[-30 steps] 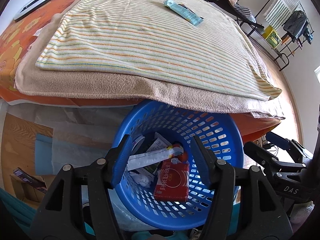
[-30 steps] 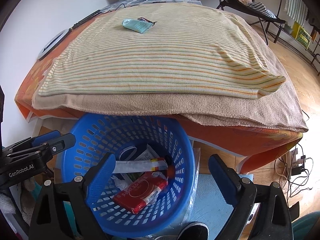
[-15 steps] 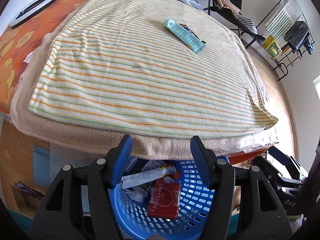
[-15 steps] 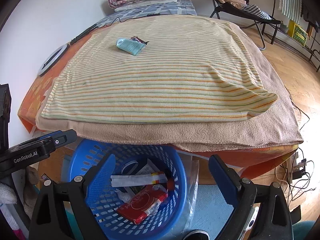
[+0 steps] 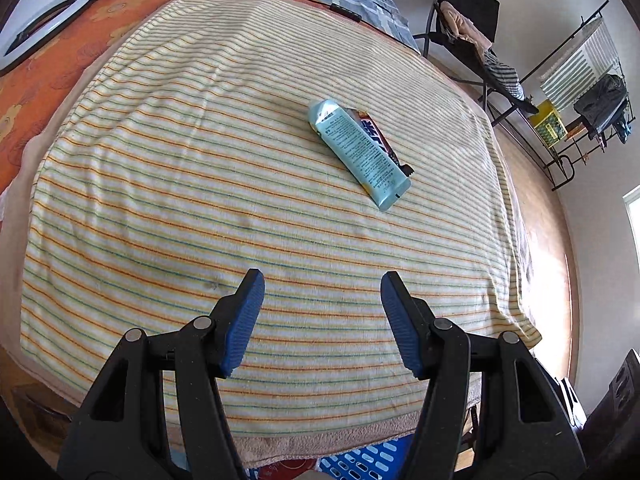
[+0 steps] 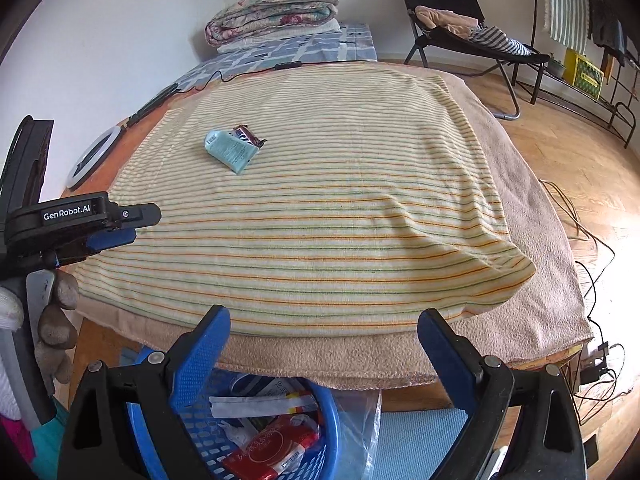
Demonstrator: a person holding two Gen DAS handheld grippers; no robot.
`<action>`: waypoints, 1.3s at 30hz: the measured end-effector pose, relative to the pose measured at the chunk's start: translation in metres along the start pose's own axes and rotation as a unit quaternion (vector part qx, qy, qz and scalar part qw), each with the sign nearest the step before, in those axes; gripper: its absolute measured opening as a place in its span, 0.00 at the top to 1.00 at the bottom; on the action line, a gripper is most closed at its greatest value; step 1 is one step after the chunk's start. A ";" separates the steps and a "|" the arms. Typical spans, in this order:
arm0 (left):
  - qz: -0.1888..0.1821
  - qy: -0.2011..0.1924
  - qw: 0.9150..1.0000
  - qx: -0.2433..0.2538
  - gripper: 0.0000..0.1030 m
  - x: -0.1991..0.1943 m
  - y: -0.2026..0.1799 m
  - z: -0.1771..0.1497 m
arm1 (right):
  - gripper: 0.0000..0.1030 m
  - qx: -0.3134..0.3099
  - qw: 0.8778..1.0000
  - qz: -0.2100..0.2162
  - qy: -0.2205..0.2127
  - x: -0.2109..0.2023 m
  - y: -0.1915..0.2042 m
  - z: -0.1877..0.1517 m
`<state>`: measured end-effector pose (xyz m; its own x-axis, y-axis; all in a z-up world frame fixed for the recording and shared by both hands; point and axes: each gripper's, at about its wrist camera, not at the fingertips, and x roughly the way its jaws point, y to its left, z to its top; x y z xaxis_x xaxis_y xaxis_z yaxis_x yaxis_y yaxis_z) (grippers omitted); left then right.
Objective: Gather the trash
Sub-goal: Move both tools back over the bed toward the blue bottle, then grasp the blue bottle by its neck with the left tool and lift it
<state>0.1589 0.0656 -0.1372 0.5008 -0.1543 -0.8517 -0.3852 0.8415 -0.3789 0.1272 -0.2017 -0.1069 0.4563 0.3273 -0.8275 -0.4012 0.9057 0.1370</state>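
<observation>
Hovering: left gripper [image 5: 322, 280] hangs above the striped towel [image 5: 240, 208] on the bed, jaws spread wide with nothing between them.
Right gripper: the right gripper [image 6: 324, 322] sits at the near edge of the bed, over the basket, jaws also wide apart and empty.
Light blue packet: the light blue packet [image 5: 358, 152] lies flat on the striped towel, well ahead of the left gripper and slightly to its right; its printed side faces up.
Candy wrapper: a dark candy wrapper [image 5: 378, 136] lies touching the far side of the packet, partly tucked under it; in the right wrist view the pair [image 6: 232, 150] sits toward the far left of the towel.
Basket: a blue basket [image 6: 332, 412] with slotted walls stands on the floor below the bed edge, partly under the overhanging tan blanket [image 6: 532, 240].
Basket contents: a red packet [image 6: 272, 450] and a long white strip wrapper [image 6: 264, 404] lie inside with other paper scraps; details of those are hard to tell.
Bed layers: striped towel on top, tan blanket beneath, orange sheet [image 5: 44, 76] under both.
Left hand: a gloved hand [image 6: 56, 320] grips the left gripper's handle at the left border of the right wrist view.
Surroundings: ring light [image 5: 36, 36] on the orange sheet, folded quilt [image 6: 272, 12] at the head of the bed, black folding chair [image 6: 460, 28] beyond.
</observation>
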 end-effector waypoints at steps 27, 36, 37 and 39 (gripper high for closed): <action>0.080 -0.046 0.994 0.058 0.56 0.075 -0.040 0.079 | 0.04 0.011 1.000 0.015 -0.020 0.032 -0.016 0.073; 0.060 -0.046 0.994 0.077 0.87 0.059 -0.012 0.073 | 0.04 -0.002 0.999 0.027 -0.030 0.043 -0.012 0.097; 0.060 -0.046 0.994 0.076 0.92 0.058 -0.010 0.074 | 0.04 -0.007 0.999 0.029 -0.028 0.046 -0.010 0.100; 0.065 -0.047 0.994 0.080 0.95 0.055 -0.005 0.075 | 0.04 -0.017 0.999 0.039 -0.023 0.052 -0.005 0.106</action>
<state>0.2467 0.0914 -0.1551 0.5284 0.0044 -0.8490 -0.3273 0.9238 -0.1988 0.2371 -0.1605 -0.0932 0.4574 0.4097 -0.7893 -0.4638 0.8672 0.1813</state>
